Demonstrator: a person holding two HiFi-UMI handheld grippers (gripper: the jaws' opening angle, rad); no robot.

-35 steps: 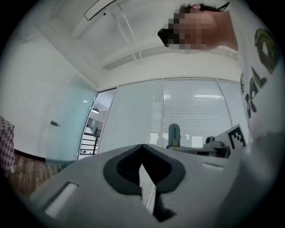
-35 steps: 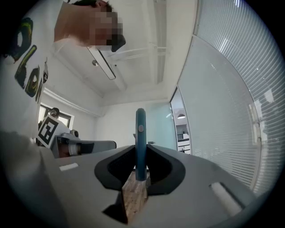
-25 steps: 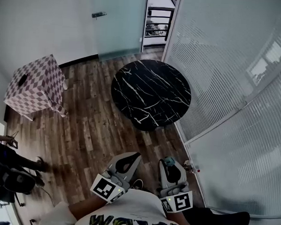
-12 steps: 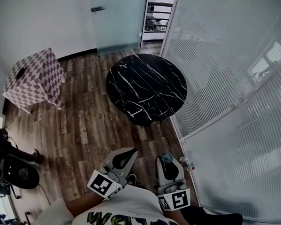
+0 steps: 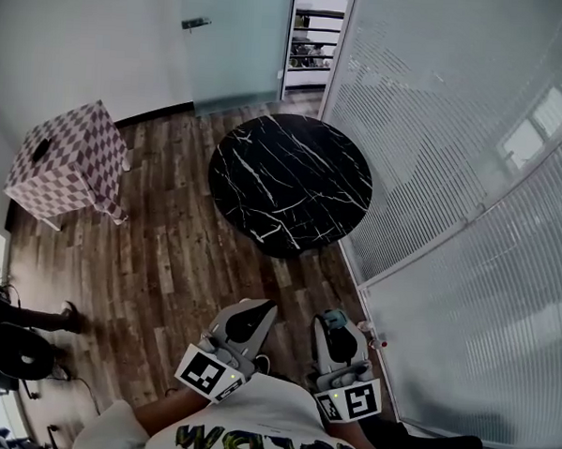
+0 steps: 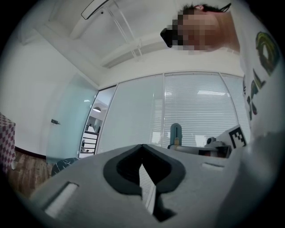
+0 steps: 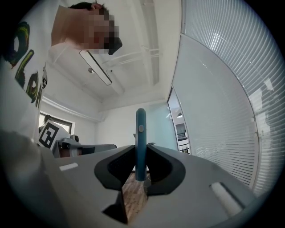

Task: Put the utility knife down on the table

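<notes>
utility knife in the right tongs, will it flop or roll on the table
Probably stiff: the utility knife stands straight up from the right tongs. Its flat, narrow body likely won't roll, though it may skid on the smooth black table.

In right gripper view, utility knife [image 7: 140,133] lower end hidden btwn right gripper [image 7: 140,156] jaws; head view shows only its teal tip. At left edge, bystander [image 5: 27,318] cut off; items past doorway [image 5: 309,51] too small

The box [image 5: 66,161] stands left of the table [image 5: 288,184], the door [image 5: 236,38] behind it, and the blinds [image 5: 455,134] to its right.
</notes>
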